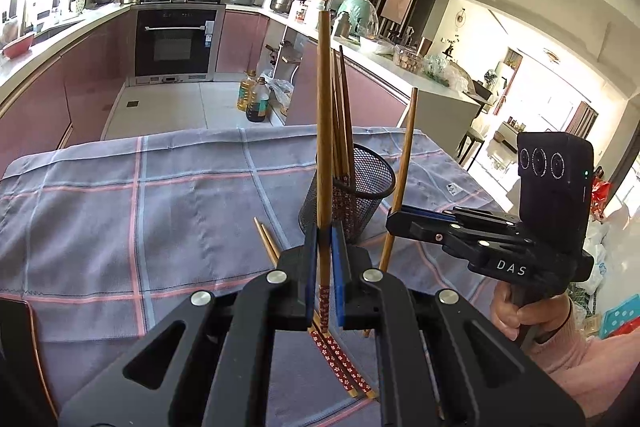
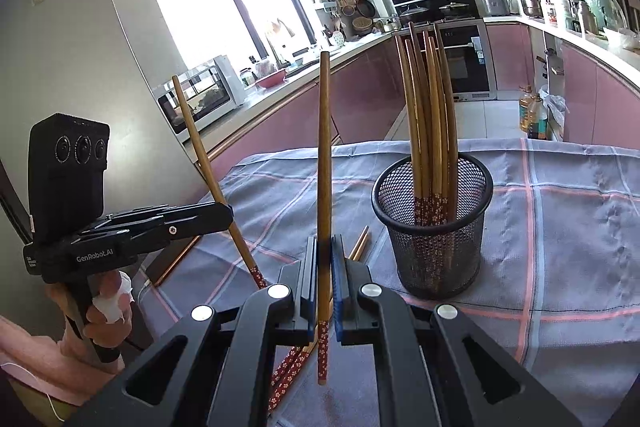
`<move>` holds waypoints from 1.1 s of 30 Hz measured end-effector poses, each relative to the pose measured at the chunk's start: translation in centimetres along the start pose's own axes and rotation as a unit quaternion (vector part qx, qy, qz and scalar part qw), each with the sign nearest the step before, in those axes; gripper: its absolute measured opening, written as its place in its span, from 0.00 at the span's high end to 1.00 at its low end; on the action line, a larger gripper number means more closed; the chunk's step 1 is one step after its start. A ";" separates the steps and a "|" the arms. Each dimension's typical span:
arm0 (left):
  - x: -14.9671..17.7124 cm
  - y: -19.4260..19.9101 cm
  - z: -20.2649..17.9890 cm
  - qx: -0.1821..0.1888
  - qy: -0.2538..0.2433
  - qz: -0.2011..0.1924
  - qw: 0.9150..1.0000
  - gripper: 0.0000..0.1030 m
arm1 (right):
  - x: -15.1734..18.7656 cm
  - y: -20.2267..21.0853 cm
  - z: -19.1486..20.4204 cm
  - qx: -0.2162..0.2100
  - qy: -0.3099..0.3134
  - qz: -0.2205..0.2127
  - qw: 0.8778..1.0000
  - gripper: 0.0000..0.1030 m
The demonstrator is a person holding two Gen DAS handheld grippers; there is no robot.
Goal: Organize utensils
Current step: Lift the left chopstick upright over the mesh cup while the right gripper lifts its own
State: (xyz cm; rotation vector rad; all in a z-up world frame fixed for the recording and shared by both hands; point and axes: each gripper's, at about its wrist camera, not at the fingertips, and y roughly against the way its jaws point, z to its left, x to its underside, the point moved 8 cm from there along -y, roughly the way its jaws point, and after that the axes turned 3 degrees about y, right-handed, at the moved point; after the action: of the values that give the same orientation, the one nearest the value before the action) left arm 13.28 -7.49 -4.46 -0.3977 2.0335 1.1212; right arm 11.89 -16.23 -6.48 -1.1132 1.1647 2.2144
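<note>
Each gripper pinches 1 upright chopstick: left gripper (image 1: 324, 247) with its chopstick (image 1: 324, 131), right gripper (image 2: 324, 259) likewise. The mesh holder (image 2: 432, 227) stands ahead-right of the right one, nearer it, so that drops first probably.

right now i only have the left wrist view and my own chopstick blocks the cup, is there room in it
Observer: Yes. The right wrist view shows the mesh cup whole. The stored chopsticks stand bunched mid-opening, patterned ends down, with gaps by the rim.
Operator: which end is down on the other side
Observer: The patterned end. The right claw is shut on the right chopstick, with the red band hanging below its pads.
Operator: is mine straight
Observer: No. Seen from the right, the left chopstick in the left claw leans, its top tilted away from the cup.
</note>
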 end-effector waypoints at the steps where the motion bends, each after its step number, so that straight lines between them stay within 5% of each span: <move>1: 0.0 -0.1 -0.1 0.001 -0.001 0.000 1.000 0.93 | -0.1 0.0 0.0 -0.001 0.000 -0.001 1.000 0.94; 33: -1.2 -1.2 -1.9 0.009 -0.021 -0.006 1.000 0.93 | -1.8 1.0 0.5 0.002 0.015 -0.022 1.000 0.95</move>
State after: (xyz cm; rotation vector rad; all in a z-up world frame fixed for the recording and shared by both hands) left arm 13.89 -9.82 -3.62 -0.3756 2.0006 1.0950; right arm 12.08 -16.34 -4.36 -1.1624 1.1450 2.1676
